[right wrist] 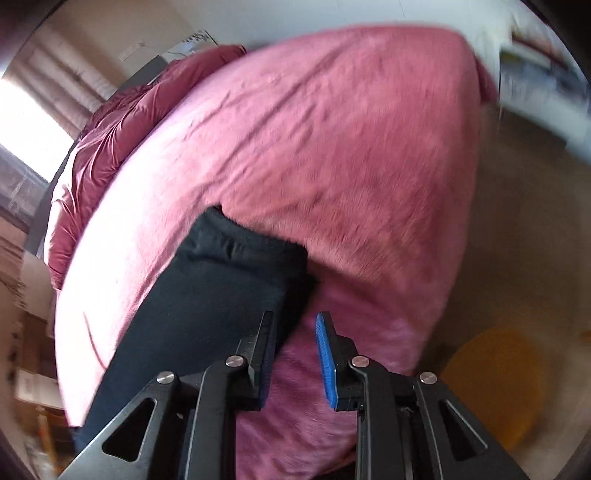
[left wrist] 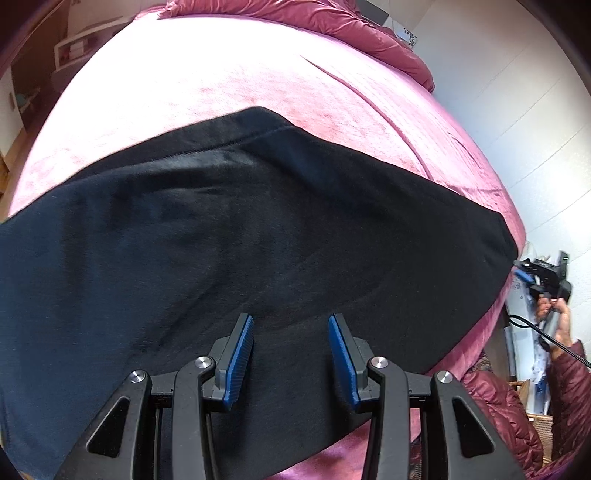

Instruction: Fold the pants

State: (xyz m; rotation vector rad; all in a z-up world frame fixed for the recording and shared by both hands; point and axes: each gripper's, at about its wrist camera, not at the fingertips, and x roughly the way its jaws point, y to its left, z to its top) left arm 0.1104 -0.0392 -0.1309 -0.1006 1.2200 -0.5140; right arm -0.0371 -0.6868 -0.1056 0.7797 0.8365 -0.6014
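Observation:
Black pants (left wrist: 240,229) lie spread across a pink bedcover (left wrist: 229,74). My left gripper (left wrist: 291,325) is open and empty, hovering over the middle of the pants near the bed's front edge. In the right wrist view one end of the pants (right wrist: 221,280) lies on the bedcover (right wrist: 332,147), its end band folded at the top. My right gripper (right wrist: 295,321) is open and empty, just right of that end's edge, above the cover. The right gripper also shows in the left wrist view (left wrist: 543,273), held in a hand past the bed's right edge.
A crumpled dark-red duvet (left wrist: 369,29) lies along the far side of the bed, also in the right wrist view (right wrist: 110,122). A white wall (left wrist: 517,92) is at the right. Beige floor with a yellow round object (right wrist: 495,380) lies beside the bed.

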